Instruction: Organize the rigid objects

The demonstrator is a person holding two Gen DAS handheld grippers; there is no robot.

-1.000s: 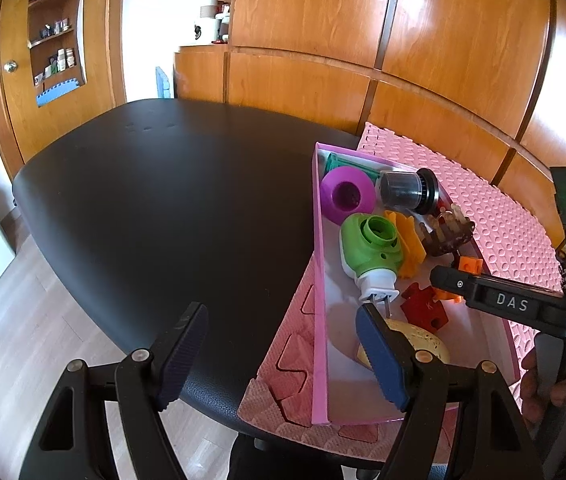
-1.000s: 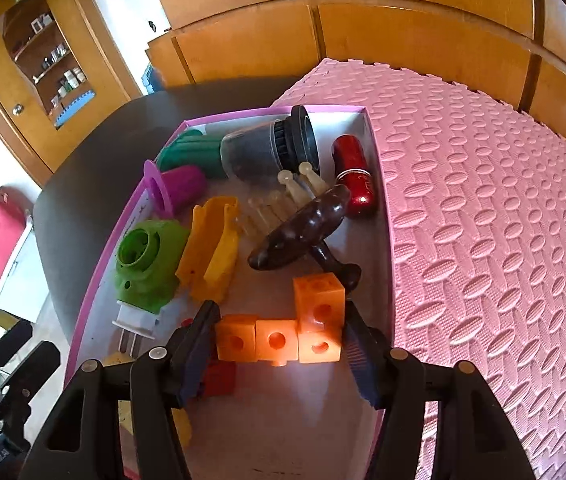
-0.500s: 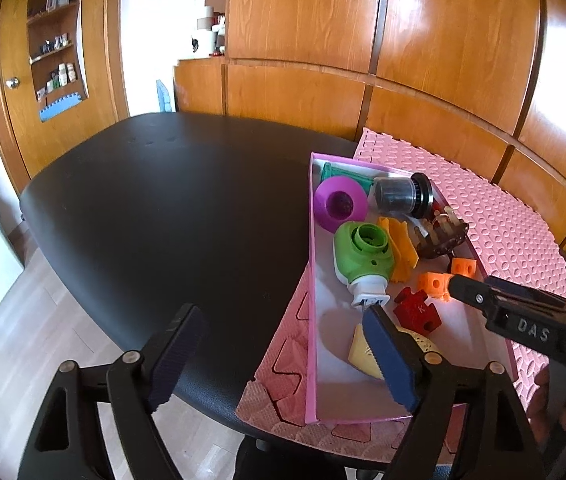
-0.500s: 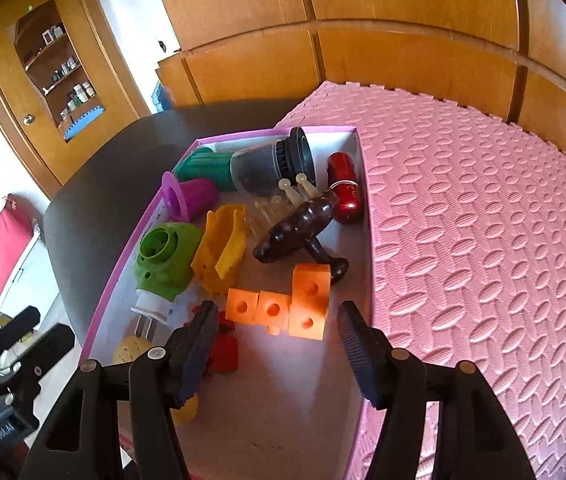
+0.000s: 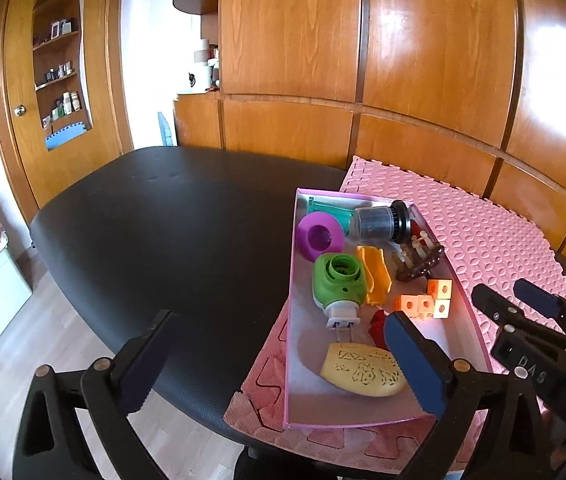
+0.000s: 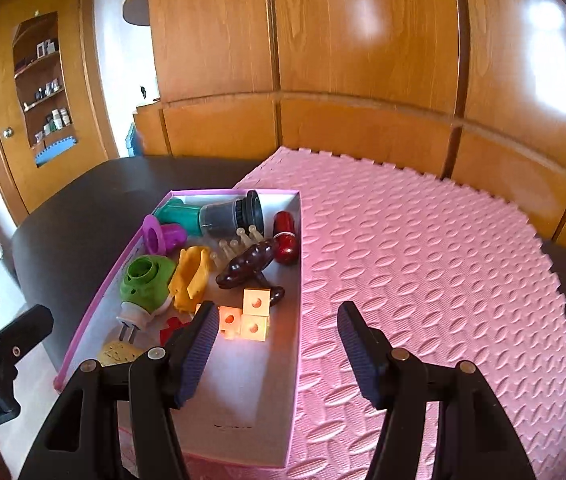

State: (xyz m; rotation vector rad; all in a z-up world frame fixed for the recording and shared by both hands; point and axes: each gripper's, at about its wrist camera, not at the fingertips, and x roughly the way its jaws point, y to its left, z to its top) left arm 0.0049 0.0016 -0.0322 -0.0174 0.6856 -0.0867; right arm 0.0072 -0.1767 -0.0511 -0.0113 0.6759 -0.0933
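wooden walls stand behind the black tabletop (image 5: pixel 171 232); a pink box (image 6: pixel 243 400) of toys sits on a pink mat (image 6: pixel 423 260) at its near edge; the orange blocks (image 6: pixel 249 316) lie just ahead of the right gripper (image 6: pixel 277 354), jaws apart and empty, its left finger over the box floor and its right over the mat; the left gripper (image 5: pixel 279 364), just opened wide, holds nothing.
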